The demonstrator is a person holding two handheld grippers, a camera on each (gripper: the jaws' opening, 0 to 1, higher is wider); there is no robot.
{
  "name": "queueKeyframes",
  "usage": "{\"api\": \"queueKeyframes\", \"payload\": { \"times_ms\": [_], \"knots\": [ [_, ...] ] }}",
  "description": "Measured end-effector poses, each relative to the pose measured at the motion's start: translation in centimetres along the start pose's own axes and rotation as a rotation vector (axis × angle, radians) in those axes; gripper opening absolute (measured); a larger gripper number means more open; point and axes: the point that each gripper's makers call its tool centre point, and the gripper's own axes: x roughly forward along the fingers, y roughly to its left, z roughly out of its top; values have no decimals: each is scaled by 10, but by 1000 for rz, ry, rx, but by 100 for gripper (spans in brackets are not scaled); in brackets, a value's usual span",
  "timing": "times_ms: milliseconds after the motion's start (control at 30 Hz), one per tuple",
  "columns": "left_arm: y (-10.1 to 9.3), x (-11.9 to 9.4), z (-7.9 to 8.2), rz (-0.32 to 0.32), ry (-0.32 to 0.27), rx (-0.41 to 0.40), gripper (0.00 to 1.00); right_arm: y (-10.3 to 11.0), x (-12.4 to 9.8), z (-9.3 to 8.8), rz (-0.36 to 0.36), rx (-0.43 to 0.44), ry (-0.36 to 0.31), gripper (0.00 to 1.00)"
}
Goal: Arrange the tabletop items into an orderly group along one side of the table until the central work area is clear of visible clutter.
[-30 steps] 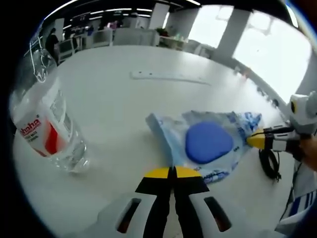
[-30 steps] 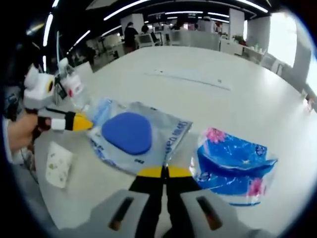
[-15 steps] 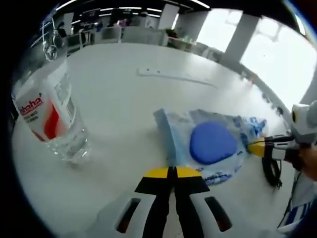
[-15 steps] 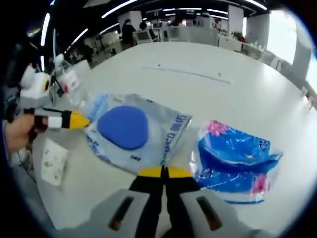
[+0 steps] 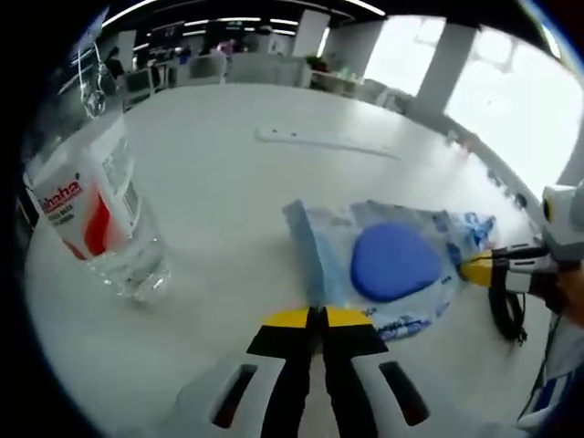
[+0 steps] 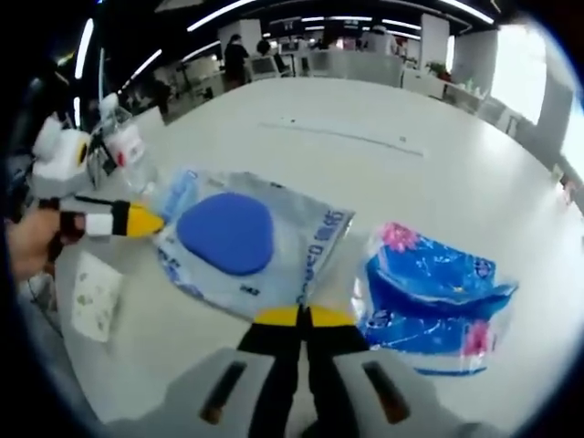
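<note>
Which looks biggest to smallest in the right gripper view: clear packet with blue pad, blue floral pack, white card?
1. clear packet with blue pad
2. blue floral pack, close in size
3. white card, clearly smallest

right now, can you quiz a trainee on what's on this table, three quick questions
1. True or false: the bottle stands upright on the table.
2. Which gripper's tips sit at the clear bag holding the blue pad: A left only, B right only, C both?
3. Fill in: in the right gripper view, the blue flowered pack lies to the ____ of the clear bag.

Key: 1 true. 2 C; both the left gripper and the right gripper have their jaws closed at the bag's edges. 3 right.
</note>
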Motion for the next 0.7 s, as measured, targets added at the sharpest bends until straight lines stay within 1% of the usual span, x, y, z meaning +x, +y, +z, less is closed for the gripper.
{"api": "queueKeyframes", "payload": {
  "times_ms": [33, 100, 133, 167, 233, 267, 300, 400, 467, 500, 533, 567, 600, 633, 667, 700],
  "knots": [
    [1, 0, 1, 9, -1, -3, 1, 0, -1, 0, 0, -2, 0, 0],
    [3, -1, 2, 21, -4, 2, 11, 3, -4, 2, 0, -13, 3, 3],
    [3, -2, 2, 22, -4, 1, 17, 5, -7, 3, 6, -15, -3, 8],
    [3, -4, 5, 26, -16, -2, 25, 6, -7, 3, 8, -10, -4, 12],
    [-2, -10, 10, 17, -41, 4, 36, 11, -11, 2, 29, -10, 2, 19],
    [-6, -12, 12, 8, -53, 4, 43, 13, -14, 2, 33, -1, -3, 22],
    [-9, -16, 16, 2, -75, 16, 48, 14, -17, 3, 33, 3, -9, 24],
    [-13, -27, 27, -5, -124, 42, 62, 21, -28, 11, 49, -16, -45, 28],
    [-19, -35, 33, -31, -152, 35, 72, 28, -38, 17, 66, -30, -69, 34],
    [-23, -39, 35, -46, -168, 25, 76, 32, -45, 22, 79, -35, -97, 38],
    [-26, -46, 37, -61, -186, 18, 80, 36, -50, 26, 94, -37, -126, 45],
    [-26, -53, 36, -57, -190, 19, 86, 42, -57, 30, 119, -15, -159, 53],
    [-26, -58, 37, -53, -202, 24, 89, 44, -62, 32, 129, -4, -174, 61],
    [-26, -61, 38, -50, -216, 35, 92, 46, -68, 30, 133, 6, -178, 71],
    [-27, -67, 38, -48, -228, 51, 96, 46, -72, 27, 134, 8, -173, 76],
    [-27, -70, 38, -47, -232, 55, 96, 47, -75, 25, 132, 6, -168, 79]
  ]
}}
